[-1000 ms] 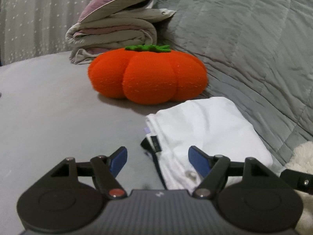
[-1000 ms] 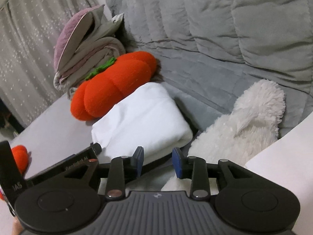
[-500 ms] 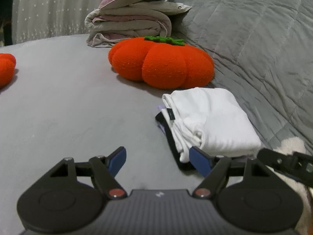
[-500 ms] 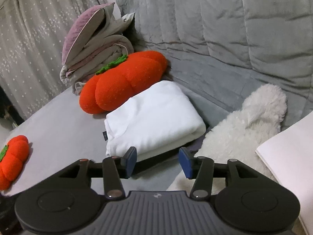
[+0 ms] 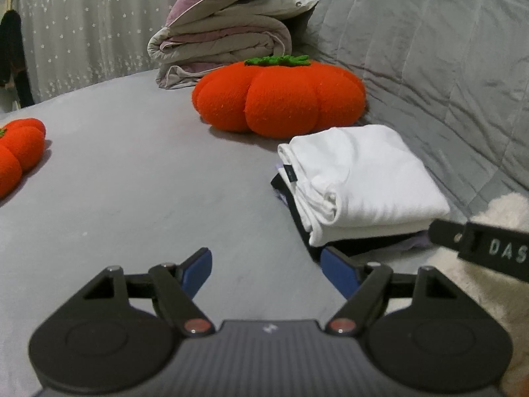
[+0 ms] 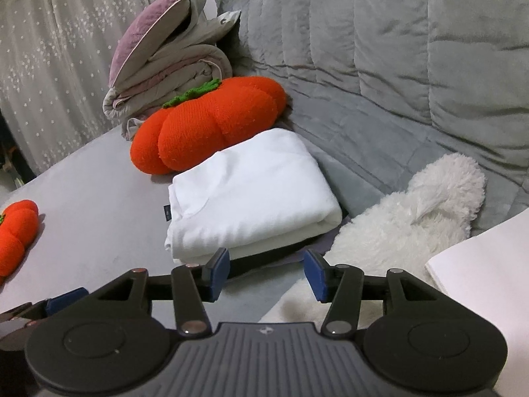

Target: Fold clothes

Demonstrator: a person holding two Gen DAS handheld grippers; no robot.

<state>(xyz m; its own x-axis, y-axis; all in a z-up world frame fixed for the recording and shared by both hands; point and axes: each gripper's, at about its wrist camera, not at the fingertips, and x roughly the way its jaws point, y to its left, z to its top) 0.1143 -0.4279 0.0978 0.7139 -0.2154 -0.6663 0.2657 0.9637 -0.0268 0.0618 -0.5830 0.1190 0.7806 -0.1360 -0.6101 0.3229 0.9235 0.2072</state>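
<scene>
The folded white garment point(image 5: 363, 178) lies on top of a dark folded garment point(image 5: 360, 248), whose edge shows beneath it. The stack rests on the grey bed point(image 5: 132, 178), beside the quilted grey blanket point(image 6: 380, 66). A large orange pumpkin cushion point(image 5: 281, 99) sits just behind the stack; a fluffy white plush point(image 6: 413, 218) lies beside it. Folded bedding point(image 5: 224, 39) is stacked behind the cushion. The left tongs point(image 5: 264, 269) and right tongs point(image 6: 266, 271) both stand wide, empty, just short of the stack's near edge.
</scene>
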